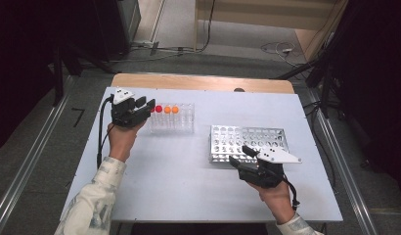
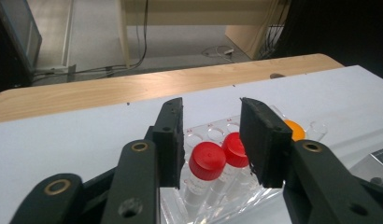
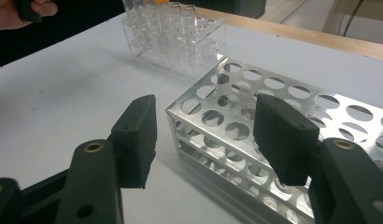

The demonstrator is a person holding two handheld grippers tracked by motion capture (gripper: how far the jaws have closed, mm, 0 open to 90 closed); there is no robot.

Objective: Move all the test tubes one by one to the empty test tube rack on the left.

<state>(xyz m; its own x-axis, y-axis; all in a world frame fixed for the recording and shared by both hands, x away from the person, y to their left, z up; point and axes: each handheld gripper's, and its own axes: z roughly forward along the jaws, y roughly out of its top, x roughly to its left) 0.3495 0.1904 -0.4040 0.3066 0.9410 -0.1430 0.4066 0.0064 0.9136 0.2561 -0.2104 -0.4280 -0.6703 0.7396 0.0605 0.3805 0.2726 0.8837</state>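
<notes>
- Now the left gripper point(image 2: 212, 140), jaws parted, hovers over the red-capped tube point(image 2: 207, 161) in the clear rack point(image 1: 172, 128)
- Next, I judge: lower and clamp
- Right gripper point(image 3: 206, 140) waits wide open, empty, by the metal rack point(image 1: 247, 143)

Red caps point(image 2: 217, 156), orange cap point(image 2: 294, 130), silver rack point(image 1: 247, 143)

Both tongs open — left tongs point(image 2: 212, 140), right tongs point(image 3: 213, 140).
</notes>
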